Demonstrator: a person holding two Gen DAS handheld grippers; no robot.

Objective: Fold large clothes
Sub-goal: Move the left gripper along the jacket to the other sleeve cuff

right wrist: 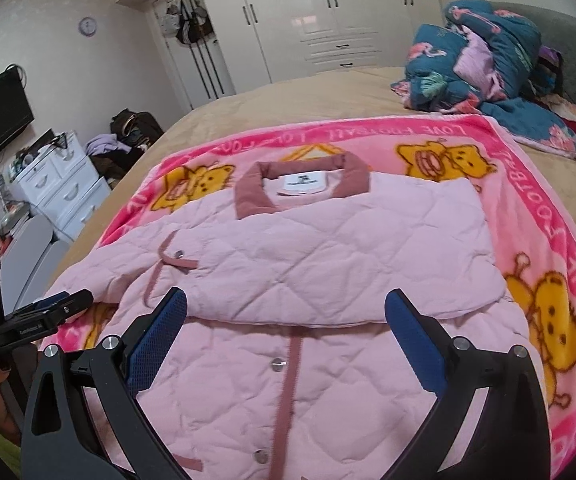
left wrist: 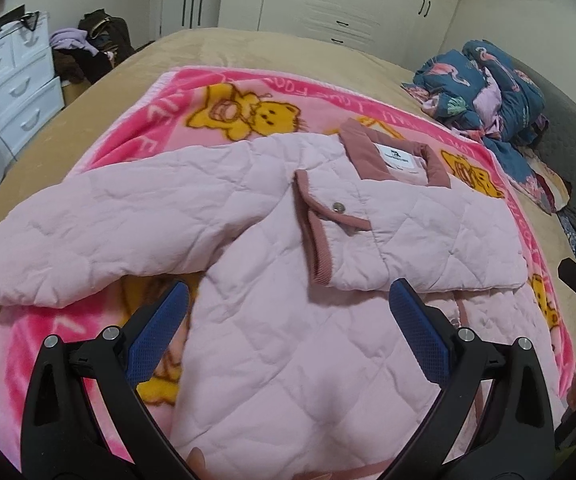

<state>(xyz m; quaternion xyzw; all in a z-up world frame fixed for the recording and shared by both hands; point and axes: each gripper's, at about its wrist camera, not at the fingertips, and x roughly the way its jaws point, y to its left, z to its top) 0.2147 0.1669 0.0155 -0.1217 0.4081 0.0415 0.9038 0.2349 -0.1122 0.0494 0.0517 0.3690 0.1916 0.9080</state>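
Jacket (right wrist: 307,280), pink and quilted, lies front-up on a bright pink bear-print blanket (right wrist: 535,216) spread over the tan bed (right wrist: 295,100). At left, one sleeve (left wrist: 100,224) stretches outward; my left gripper (left wrist: 289,316) hovers above the near hem, fingers spread wide, gripping nothing. At right, the other sleeve is folded across the chest, and my right gripper (right wrist: 286,324) hangs over the button placket, fingers likewise apart and empty.
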